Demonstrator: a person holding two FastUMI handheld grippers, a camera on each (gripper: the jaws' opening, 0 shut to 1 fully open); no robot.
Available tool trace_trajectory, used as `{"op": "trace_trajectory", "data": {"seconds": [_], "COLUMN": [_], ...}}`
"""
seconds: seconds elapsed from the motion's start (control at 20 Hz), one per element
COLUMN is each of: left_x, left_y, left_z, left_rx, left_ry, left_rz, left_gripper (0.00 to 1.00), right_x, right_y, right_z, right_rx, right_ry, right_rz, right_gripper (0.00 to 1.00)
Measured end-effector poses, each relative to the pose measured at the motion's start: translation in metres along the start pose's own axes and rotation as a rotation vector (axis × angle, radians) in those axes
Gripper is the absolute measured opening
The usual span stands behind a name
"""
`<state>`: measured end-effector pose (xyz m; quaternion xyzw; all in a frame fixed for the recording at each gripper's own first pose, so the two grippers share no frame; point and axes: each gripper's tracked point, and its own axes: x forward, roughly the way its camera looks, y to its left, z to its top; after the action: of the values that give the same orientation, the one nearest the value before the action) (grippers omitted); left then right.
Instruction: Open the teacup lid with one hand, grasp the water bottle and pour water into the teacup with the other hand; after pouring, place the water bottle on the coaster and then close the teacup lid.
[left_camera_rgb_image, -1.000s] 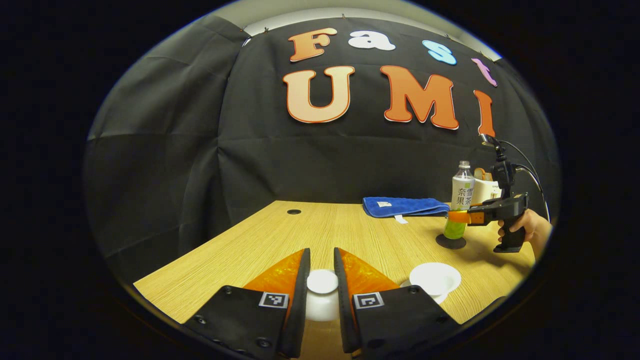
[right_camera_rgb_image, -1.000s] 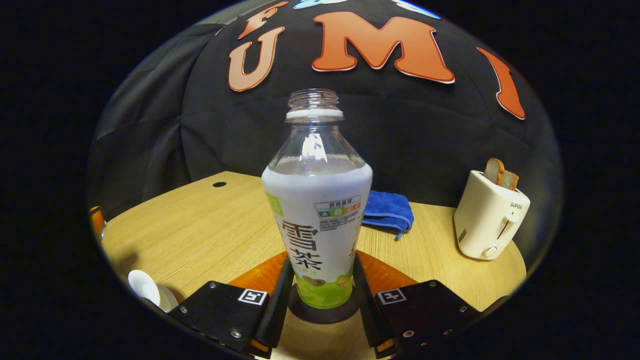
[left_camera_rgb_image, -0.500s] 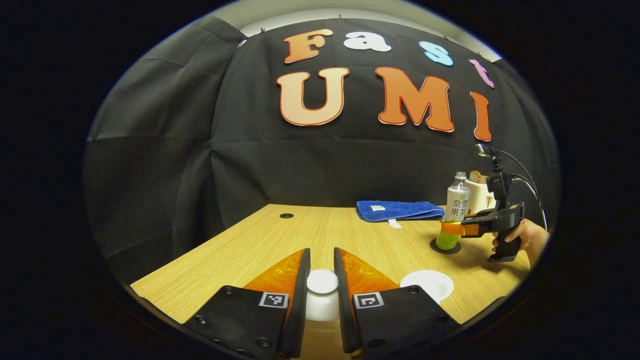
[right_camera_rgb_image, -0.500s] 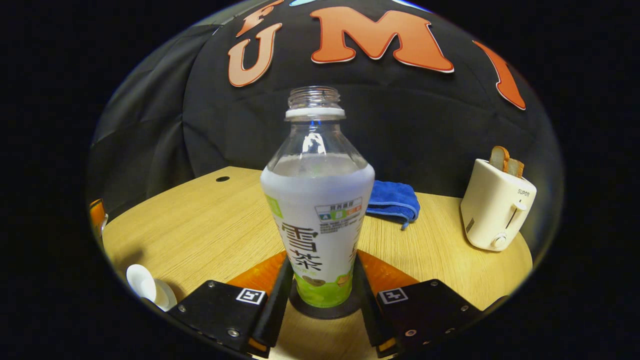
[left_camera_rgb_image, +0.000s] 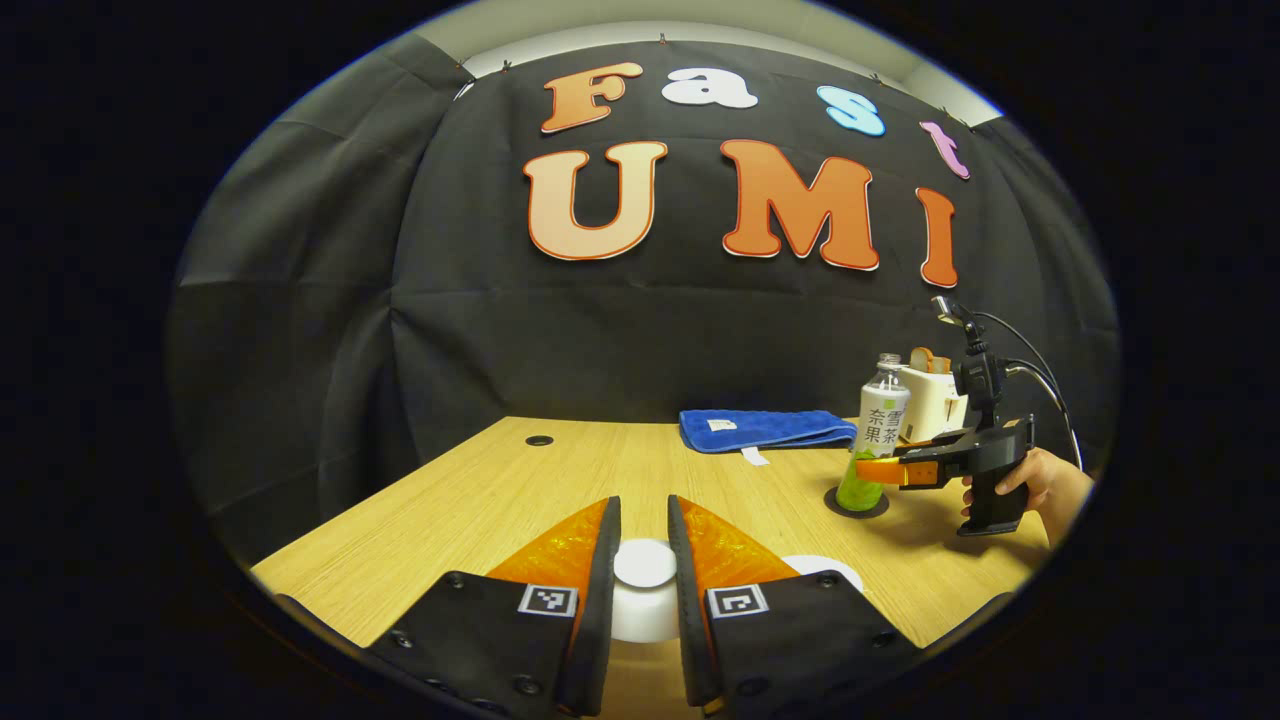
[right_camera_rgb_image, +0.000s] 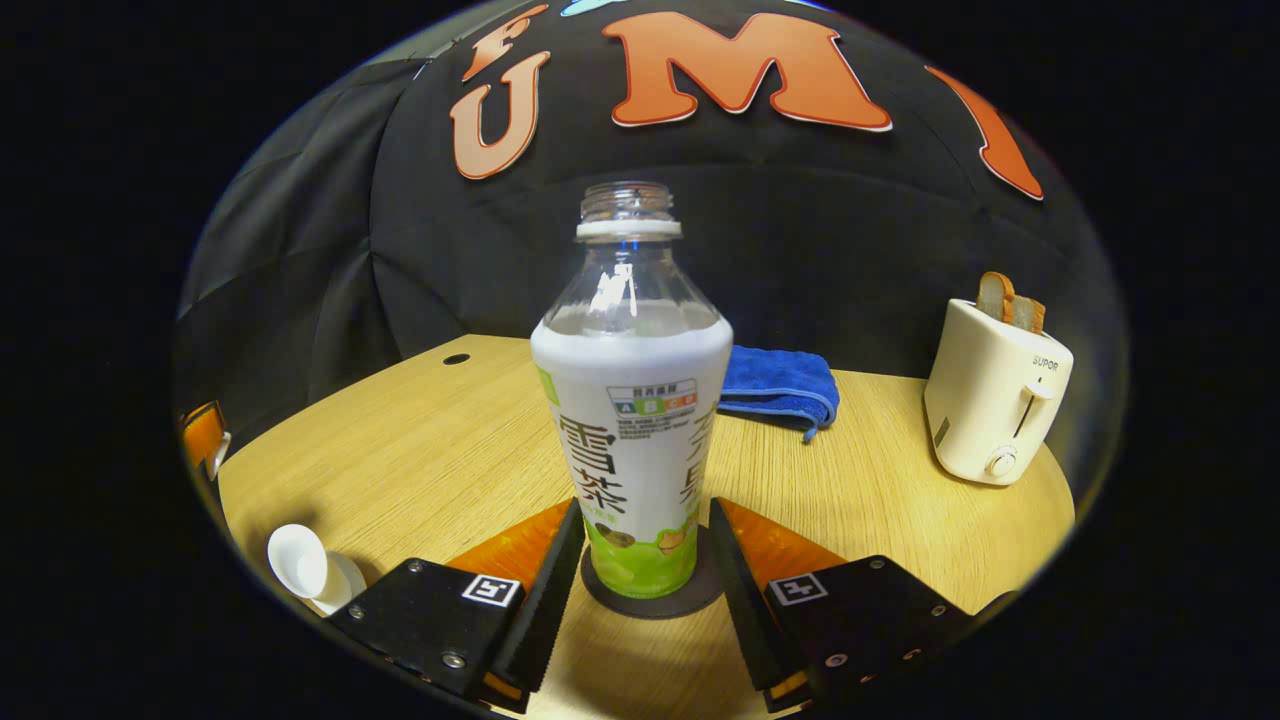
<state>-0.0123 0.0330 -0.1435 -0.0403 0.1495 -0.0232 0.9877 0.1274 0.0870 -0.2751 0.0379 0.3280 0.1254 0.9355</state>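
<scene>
The bottle (right_camera_rgb_image: 634, 400) stands upright (uncapped) on the coaster (right_camera_rgb_image: 700, 595); right hand-held gripper (right_camera_rgb_image: 637, 590) is parted around it. Left hand-held gripper (left_camera_rgb_image: 644, 575) clamps the lid (left_camera_rgb_image: 644, 563).

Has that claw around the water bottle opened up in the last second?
Yes. The right claw has spread; gaps now show on both sides of the water bottle, which stands on the coaster.

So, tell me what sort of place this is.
Likely a staged recording booth set up like a kitchen table: black cloth wall behind a wooden table, with a toaster and a bottle on a coaster.
</scene>
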Motion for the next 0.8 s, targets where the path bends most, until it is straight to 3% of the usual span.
{"op": "trace_trajectory", "data": {"seconds": [0.55,0.8], "left_x": [0.014,0.020], "left_y": [-0.073,-0.100], "left_z": [-0.016,-0.033], "left_rx": [-0.042,-0.070], "left_ry": [0.042,0.089], "left_rz": [-0.139,-0.184], "left_gripper": [0.31,0.34], "right_x": [-0.077,-0.118], "right_y": [-0.016,-0.017], "right_z": [-0.006,0.006], "right_rx": [0.024,0.044], "right_ry": [-0.074,-0.155], "right_rz": [0.017,0.027], "right_gripper": [0.81,0.96]}}
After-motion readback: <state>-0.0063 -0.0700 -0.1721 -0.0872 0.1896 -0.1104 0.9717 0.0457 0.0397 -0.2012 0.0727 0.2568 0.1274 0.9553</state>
